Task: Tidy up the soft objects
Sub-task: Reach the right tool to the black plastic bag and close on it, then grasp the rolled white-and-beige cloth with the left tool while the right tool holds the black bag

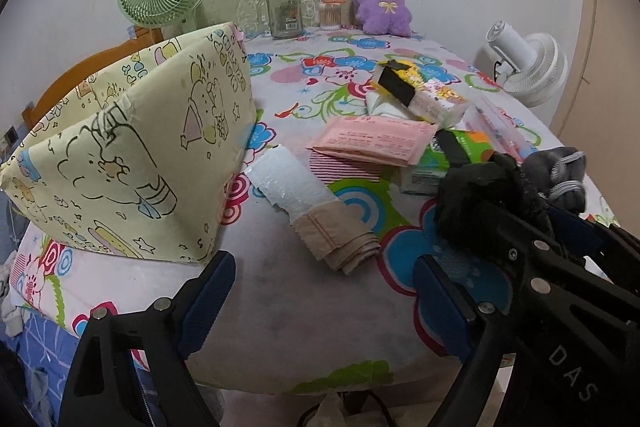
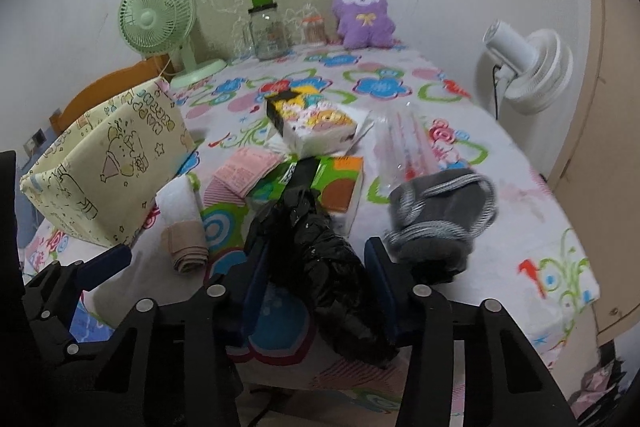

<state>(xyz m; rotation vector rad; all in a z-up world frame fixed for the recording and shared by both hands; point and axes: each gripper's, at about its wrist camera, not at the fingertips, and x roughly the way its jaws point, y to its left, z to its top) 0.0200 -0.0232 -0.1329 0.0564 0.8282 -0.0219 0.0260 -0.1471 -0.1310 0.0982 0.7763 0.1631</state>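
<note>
The right gripper [image 2: 318, 277] has its jaws closed on a crumpled black plastic bag [image 2: 324, 259], which fills the gap between the blue pads. The grey sock bundle [image 2: 434, 223] lies just right of the right jaw. The left gripper [image 1: 324, 297] has its jaws wide apart, nothing between them; the beige rolled cloth [image 1: 336, 239] lies just ahead, the yellow fabric bin [image 1: 132, 155] ahead-left.

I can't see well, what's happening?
Left gripper open, empty. Right gripper around crumpled black plastic bag. Grey drawstring pouch close beside.
</note>
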